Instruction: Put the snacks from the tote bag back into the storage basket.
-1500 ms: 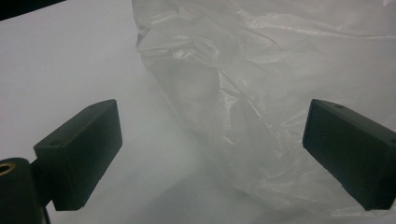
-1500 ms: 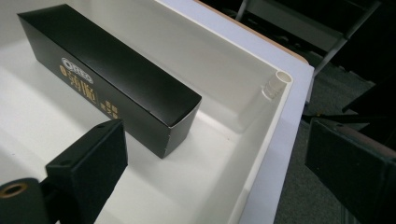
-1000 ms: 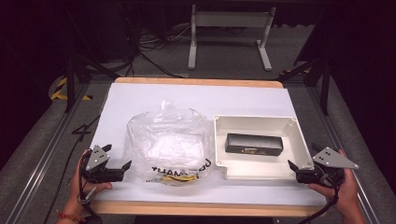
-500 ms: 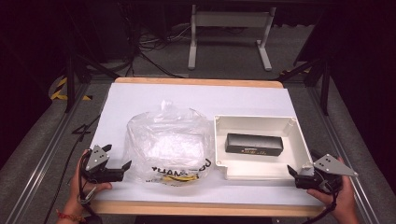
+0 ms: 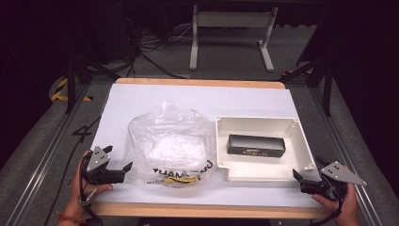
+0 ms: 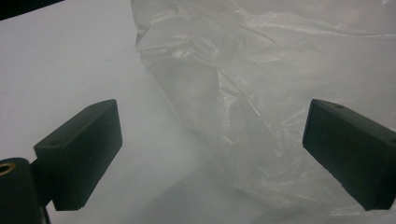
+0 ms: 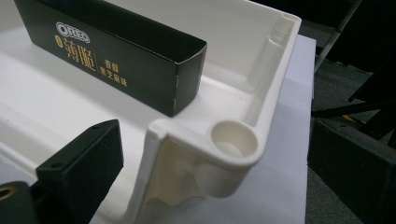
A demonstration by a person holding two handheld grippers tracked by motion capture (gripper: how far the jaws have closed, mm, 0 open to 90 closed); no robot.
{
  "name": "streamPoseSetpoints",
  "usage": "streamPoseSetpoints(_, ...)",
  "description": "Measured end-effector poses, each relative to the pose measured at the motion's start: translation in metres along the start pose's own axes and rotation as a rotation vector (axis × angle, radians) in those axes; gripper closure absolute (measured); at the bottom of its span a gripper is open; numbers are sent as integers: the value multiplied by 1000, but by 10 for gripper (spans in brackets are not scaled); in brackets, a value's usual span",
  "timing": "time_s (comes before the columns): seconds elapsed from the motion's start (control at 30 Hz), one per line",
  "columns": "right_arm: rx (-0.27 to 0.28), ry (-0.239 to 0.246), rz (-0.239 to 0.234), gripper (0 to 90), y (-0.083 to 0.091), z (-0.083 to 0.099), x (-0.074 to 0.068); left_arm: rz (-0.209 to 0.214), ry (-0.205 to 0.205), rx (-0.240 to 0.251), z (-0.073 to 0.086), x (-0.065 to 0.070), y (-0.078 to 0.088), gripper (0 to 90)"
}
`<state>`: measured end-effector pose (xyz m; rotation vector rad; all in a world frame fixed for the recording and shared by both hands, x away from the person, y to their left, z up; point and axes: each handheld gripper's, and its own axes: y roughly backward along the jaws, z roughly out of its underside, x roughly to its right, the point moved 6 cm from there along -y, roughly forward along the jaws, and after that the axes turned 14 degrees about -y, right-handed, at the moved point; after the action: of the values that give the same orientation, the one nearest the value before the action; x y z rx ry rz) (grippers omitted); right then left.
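In the high view, the left gripper (image 5: pixel 120 170) rests on the white surface (image 5: pixel 155 101), jaws open, just beside the clear plastic bag (image 5: pixel 169 143). The right gripper (image 5: pixel 301 181), jaws open, sits near the white tray (image 5: pixel 306 146), whose black Oreo box (image 5: pixel 255 145) lies with its long axis across the surface.

In the left gripper view, the bag (image 6: pixel 261 93) lies ahead, reaching between the spread jaws.

In the right gripper view, the tray's corner (image 7: pixel 233 140) stands between the open jaws; the box (image 7: pixel 116 51) lies beyond, one end pointing toward them.

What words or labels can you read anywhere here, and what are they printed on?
"OREO": white logo on the side of the black box lying in the white tray.
Gold Chinese characters below that logo on the same box: visible, but I cannot read them with confidence.
Black lettering, with some yellow beside it, on the clear plastic bag: it shows upside down in the high view and is too blurred to read.
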<state>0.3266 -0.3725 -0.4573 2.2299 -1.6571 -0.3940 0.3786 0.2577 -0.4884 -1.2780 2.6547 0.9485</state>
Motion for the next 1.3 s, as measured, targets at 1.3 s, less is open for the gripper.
streamPoseSetpoints(1.3,30,18,15,34,6,-1,-5,-29,14,38,-2,-3,9,57)
